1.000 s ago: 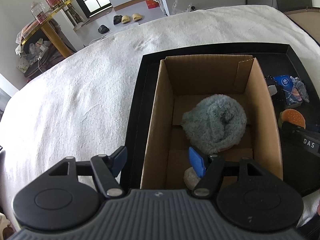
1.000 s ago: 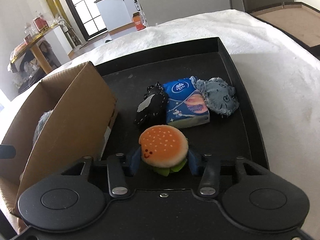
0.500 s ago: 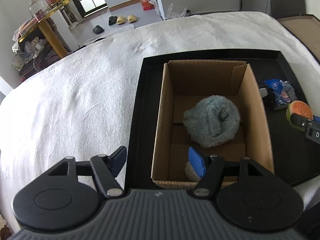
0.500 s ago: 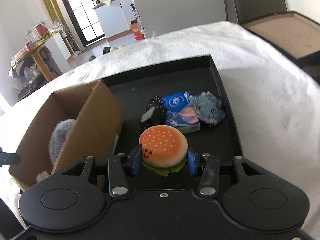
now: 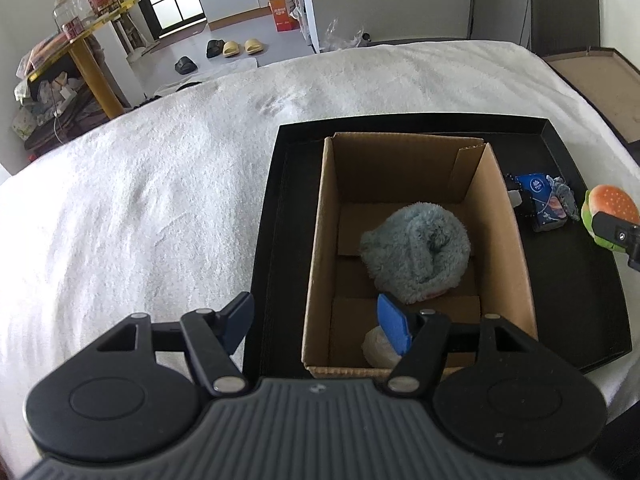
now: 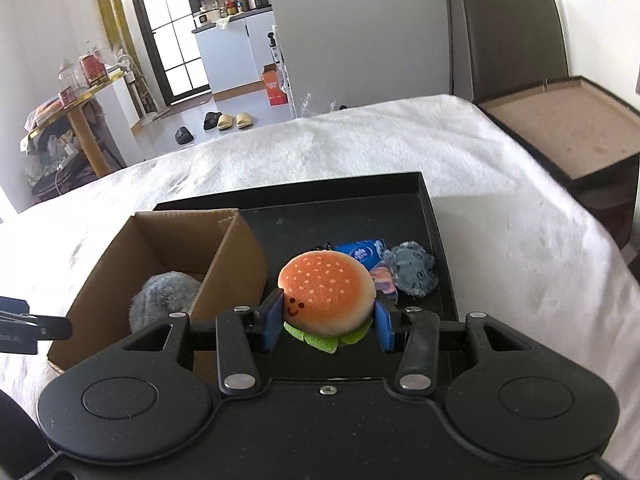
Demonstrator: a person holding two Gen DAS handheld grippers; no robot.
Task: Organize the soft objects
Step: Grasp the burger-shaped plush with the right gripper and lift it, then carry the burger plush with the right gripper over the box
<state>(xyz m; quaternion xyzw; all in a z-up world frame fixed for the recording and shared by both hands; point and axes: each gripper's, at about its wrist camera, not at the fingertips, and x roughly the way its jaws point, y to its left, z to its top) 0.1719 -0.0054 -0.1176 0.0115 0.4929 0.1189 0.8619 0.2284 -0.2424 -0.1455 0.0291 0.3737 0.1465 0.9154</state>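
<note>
My right gripper (image 6: 326, 326) is shut on a plush hamburger (image 6: 327, 293) and holds it in the air above the black tray (image 6: 352, 200), right of the cardboard box (image 6: 236, 256). The hamburger also shows at the right edge of the left wrist view (image 5: 610, 212). My left gripper (image 5: 318, 322) is open and empty, above the near left wall of the box (image 5: 316, 240). Inside the box lie a fluffy grey-blue plush (image 5: 416, 252) and a small white soft item (image 5: 378, 348). On the tray lie a blue tissue pack (image 6: 360, 254), a grey plush (image 6: 412, 272) and a black item (image 5: 516, 196).
The tray sits on a white fluffy bed cover (image 5: 140, 208). A brown-lined open box (image 6: 568, 128) stands off the bed's right side. Slippers (image 6: 224, 120) and a yellow table (image 6: 84, 120) are on the floor beyond.
My right gripper has risen with the hamburger, lifting it off the tray. My left gripper has pulled up and back from the box, still open.
</note>
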